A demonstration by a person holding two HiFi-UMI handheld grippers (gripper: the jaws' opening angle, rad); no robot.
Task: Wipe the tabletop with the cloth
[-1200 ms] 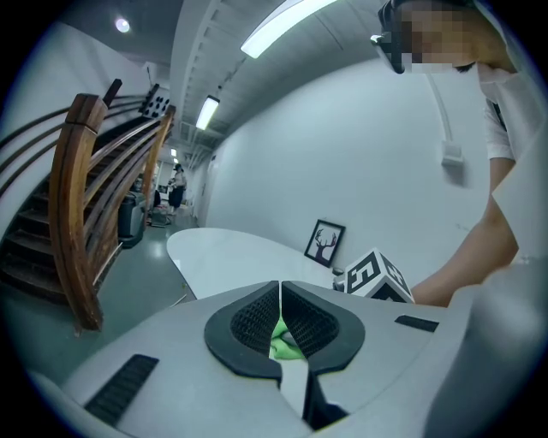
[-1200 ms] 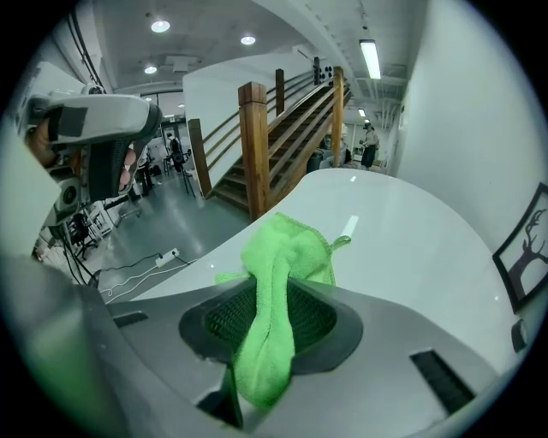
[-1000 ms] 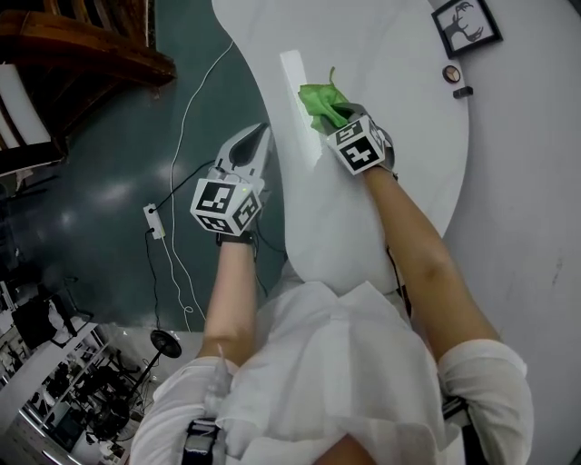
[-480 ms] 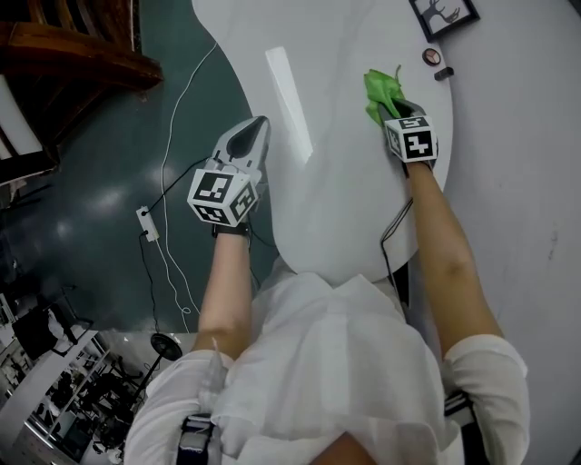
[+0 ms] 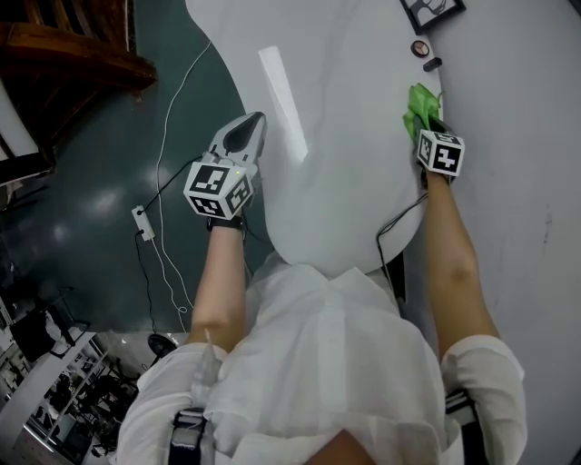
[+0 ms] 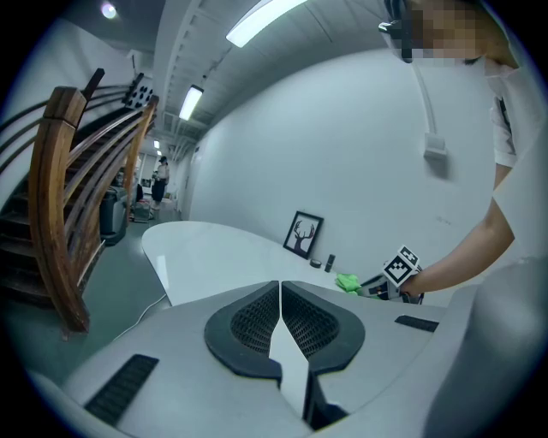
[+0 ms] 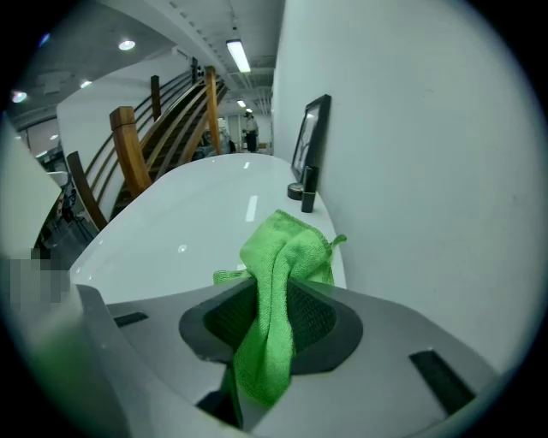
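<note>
The white tabletop [image 5: 336, 136] curves away from me, with its right edge against the wall. My right gripper [image 5: 425, 123] is shut on a green cloth [image 5: 420, 103] at that right edge, and the cloth rests on the surface. From the right gripper view the cloth [image 7: 278, 282] bunches between the jaws and spills forward over the tabletop [image 7: 197, 222]. My left gripper [image 5: 247, 136] hovers at the table's left edge, jaws pressed together with nothing in them. The left gripper view shows its shut jaws, with the cloth [image 6: 347, 281] far off.
A framed deer picture [image 5: 428, 11], a small round item [image 5: 419, 48] and a small dark cylinder [image 5: 433, 64] stand at the table's far right by the wall. A white cable and a power strip [image 5: 141, 221] lie on the dark green floor to the left. Wooden stair rails [image 6: 77, 188] rise at the left.
My right gripper has swept the cloth from the middle of the table to its right edge by the wall. The left gripper has barely moved.
</note>
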